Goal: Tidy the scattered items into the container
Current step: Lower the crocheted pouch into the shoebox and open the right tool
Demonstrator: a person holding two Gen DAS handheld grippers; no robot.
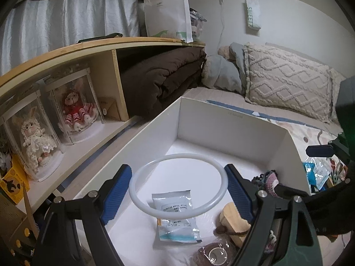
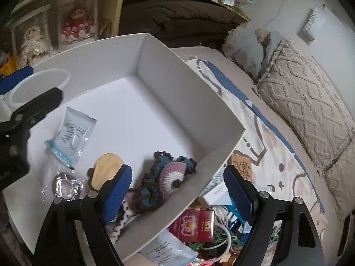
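The left gripper tilts down over the box, jaws clamping a white ring; the right gripper straddles the box's right wall, jaws wide and empty, above a crochet piece.

Two boxed dolls sit in the wooden shelf cubby, a folded brown blanket beside them, a white bag on the shelf top, and a textured beige pillow along the bed's wall edge.

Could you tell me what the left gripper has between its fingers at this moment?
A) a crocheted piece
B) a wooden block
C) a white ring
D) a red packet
C: in the left wrist view the white ring sits between the left gripper's blue pads, held above the white box.
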